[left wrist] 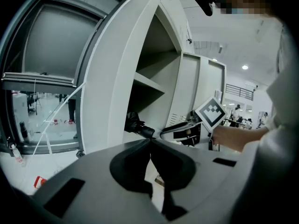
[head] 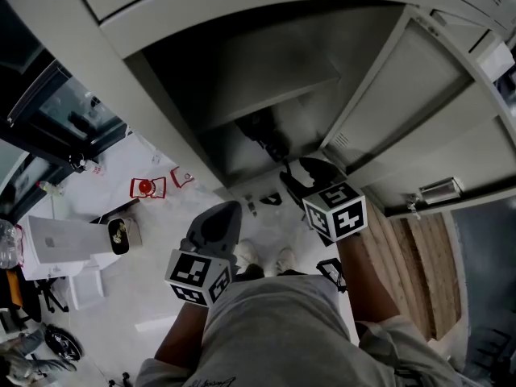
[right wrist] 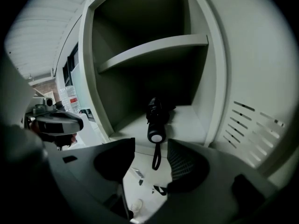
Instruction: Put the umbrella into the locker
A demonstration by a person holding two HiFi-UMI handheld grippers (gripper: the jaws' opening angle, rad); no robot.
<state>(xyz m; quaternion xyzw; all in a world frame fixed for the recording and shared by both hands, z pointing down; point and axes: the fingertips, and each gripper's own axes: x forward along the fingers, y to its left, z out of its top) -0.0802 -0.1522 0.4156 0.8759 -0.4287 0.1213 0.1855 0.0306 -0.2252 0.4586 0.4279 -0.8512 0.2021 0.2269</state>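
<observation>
The black folded umbrella [right wrist: 155, 118] lies on the floor of the open grey locker [right wrist: 201, 120], under its shelf [right wrist: 154, 48]. Its round handle end points outward and its strap [right wrist: 155, 158] hangs over the front edge. My right gripper [right wrist: 151, 143] is open just in front of the handle, with nothing between its pads. From the head view the umbrella [head: 264, 135] shows dark inside the locker, the right gripper [head: 300, 176] just outside the opening. My left gripper [head: 226, 214] hangs lower left, away from the locker. Its jaws [left wrist: 150, 143] meet at the tips, empty.
The locker door [head: 419, 111] stands open at the right. A red item [head: 145, 187] and white boxes [head: 60, 244] lie on the pale floor at left. The person's shoes [head: 246, 255] stand close to the locker base. Wood flooring [head: 419, 264] runs at right.
</observation>
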